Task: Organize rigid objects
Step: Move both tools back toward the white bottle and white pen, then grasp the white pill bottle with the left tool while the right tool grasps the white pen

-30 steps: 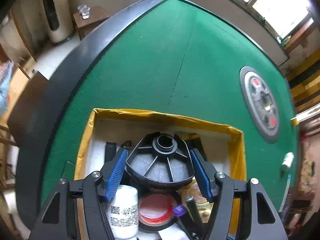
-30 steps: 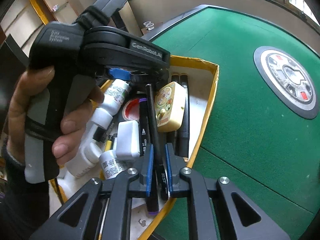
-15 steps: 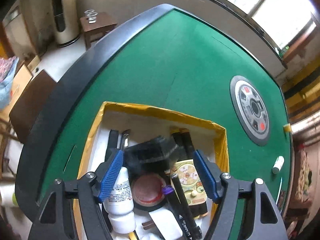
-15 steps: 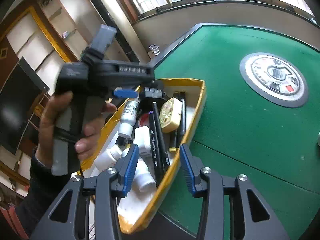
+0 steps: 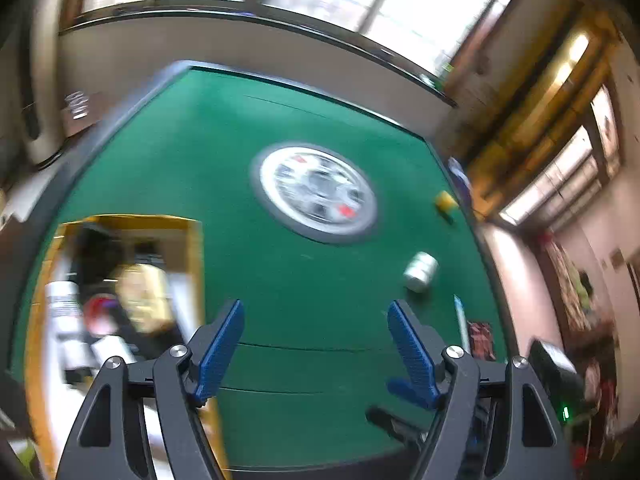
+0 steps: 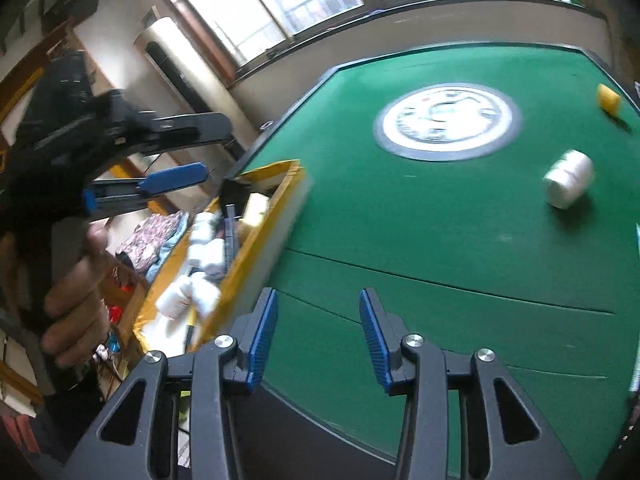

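Note:
A yellow-rimmed box (image 5: 194, 240) at the table's left holds white bottles, markers, a red tape roll and a cream gadget; it also shows in the right wrist view (image 6: 280, 196). A white bottle (image 5: 419, 272) lies on its side on the green felt (image 5: 280, 288), far right; the right wrist view shows it too (image 6: 568, 184). A yellow block (image 5: 445, 201) sits beyond it. My left gripper (image 5: 316, 344) is open and empty above the felt, right of the box. My right gripper (image 6: 318, 332) is open and empty over the table's near edge.
A round grey and white centre console (image 5: 316, 192) is set in the table's middle. A thin white stick and a dark red packet (image 5: 478, 338) lie near the right rim. The left gripper's body and the hand holding it (image 6: 76, 240) fill the right wrist view's left.
The left gripper let the black spool go into the box, lifted and swung right over the felt. The right gripper released the black marker, opened and swung right, away from the box.

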`<state>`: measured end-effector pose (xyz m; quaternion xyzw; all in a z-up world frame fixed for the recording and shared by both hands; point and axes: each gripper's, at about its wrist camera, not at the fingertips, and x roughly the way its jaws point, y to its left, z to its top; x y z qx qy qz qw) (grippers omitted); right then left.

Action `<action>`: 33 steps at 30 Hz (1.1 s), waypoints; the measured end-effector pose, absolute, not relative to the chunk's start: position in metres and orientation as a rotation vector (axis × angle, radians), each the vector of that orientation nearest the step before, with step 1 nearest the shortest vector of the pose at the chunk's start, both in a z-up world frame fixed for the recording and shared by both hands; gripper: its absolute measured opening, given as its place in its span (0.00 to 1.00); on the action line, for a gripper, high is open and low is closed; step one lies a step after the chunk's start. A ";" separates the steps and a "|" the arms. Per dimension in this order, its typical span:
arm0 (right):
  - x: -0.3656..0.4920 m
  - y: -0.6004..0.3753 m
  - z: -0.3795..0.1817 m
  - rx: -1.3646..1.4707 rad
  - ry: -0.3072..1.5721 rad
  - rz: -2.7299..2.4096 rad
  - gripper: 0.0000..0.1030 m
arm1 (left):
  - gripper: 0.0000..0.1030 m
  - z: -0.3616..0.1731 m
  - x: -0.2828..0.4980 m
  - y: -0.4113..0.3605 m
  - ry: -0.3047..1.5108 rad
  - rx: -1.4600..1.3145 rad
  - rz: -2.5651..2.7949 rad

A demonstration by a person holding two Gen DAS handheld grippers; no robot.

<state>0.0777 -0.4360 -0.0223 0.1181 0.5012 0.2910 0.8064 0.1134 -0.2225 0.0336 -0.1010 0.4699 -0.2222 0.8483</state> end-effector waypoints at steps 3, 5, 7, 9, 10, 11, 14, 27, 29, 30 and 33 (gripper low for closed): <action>0.092 -0.475 -0.024 0.289 1.082 0.557 0.40 | 0.75 0.030 0.110 -0.253 1.008 -0.176 -0.500; 0.107 -0.505 -0.023 0.313 1.090 0.497 0.40 | 0.75 0.026 0.109 -0.269 1.029 -0.162 -0.518; 0.120 -0.531 -0.023 0.319 1.091 0.432 0.40 | 0.75 0.023 0.105 -0.282 1.041 -0.152 -0.534; 0.139 -0.561 -0.025 0.329 1.105 0.344 0.40 | 0.75 0.016 0.105 -0.294 1.060 -0.134 -0.541; 0.149 -0.573 -0.029 0.336 1.117 0.318 0.40 | 0.75 0.014 0.105 -0.300 1.069 -0.127 -0.544; 0.159 -0.582 -0.033 0.334 1.134 0.293 0.40 | 0.75 0.012 0.105 -0.304 1.078 -0.122 -0.550; 0.184 -0.601 -0.050 0.311 1.190 0.223 0.40 | 0.75 0.010 0.105 -0.311 1.084 -0.111 -0.556; 0.204 -0.598 -0.083 0.242 1.321 0.167 0.13 | 0.75 -0.011 0.129 -0.349 1.143 -0.056 -0.571; 0.200 -0.591 -0.084 0.244 1.321 0.185 0.13 | 0.75 -0.020 0.139 -0.362 1.175 -0.041 -0.583; 0.197 -0.588 -0.085 0.250 1.319 0.196 0.13 | 0.75 -0.024 0.144 -0.368 1.183 -0.030 -0.580; 0.187 -0.586 -0.085 0.273 1.311 0.195 0.14 | 0.75 -0.031 0.159 -0.393 1.158 0.025 -0.562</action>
